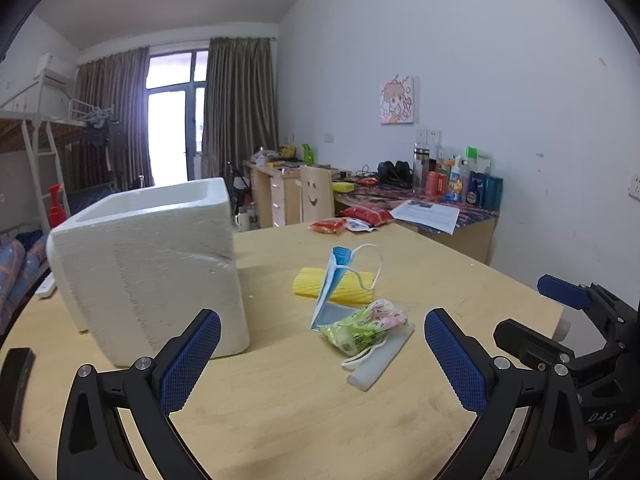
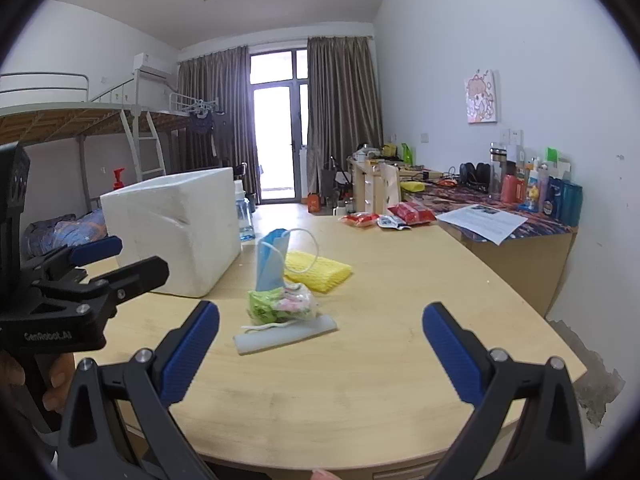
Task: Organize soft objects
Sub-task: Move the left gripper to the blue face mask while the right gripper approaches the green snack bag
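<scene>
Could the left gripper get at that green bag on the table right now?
Probably yes. The left gripper is open and empty, and the green bag lies just ahead between its fingers on bare table. The blue face mask leans against it and may get caught.

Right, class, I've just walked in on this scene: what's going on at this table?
A person holds a gripper in each hand above a wooden table. The left gripper and right gripper are both open and hold nothing. Ahead lie the soft things: a blue face mask standing propped up, a yellow foam net, a green plastic bag and a white foam strip. A white foam box stands to their left. Nothing is picked up yet.
</scene>
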Available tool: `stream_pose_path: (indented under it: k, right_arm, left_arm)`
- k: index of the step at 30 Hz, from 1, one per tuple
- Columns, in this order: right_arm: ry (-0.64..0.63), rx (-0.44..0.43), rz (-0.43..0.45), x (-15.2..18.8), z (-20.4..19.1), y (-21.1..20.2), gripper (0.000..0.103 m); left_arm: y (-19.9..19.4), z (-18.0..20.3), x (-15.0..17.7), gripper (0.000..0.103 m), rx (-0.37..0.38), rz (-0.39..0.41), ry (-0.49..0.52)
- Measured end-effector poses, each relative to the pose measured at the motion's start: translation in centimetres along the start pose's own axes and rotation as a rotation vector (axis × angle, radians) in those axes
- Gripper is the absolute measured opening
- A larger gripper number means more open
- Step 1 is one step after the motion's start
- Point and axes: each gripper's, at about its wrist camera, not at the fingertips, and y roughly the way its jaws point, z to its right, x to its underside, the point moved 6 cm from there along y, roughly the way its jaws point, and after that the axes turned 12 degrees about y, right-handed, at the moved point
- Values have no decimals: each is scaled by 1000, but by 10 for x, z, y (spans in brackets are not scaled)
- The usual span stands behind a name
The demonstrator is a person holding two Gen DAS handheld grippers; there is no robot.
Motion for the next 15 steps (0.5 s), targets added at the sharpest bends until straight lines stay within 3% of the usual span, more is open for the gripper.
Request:
stream_pose_path:
  k: [15]
  right_arm:
    - [27,-2,-55,1,26,26,103]
  left_arm:
    - [50,24,-17,102,71,-66,29]
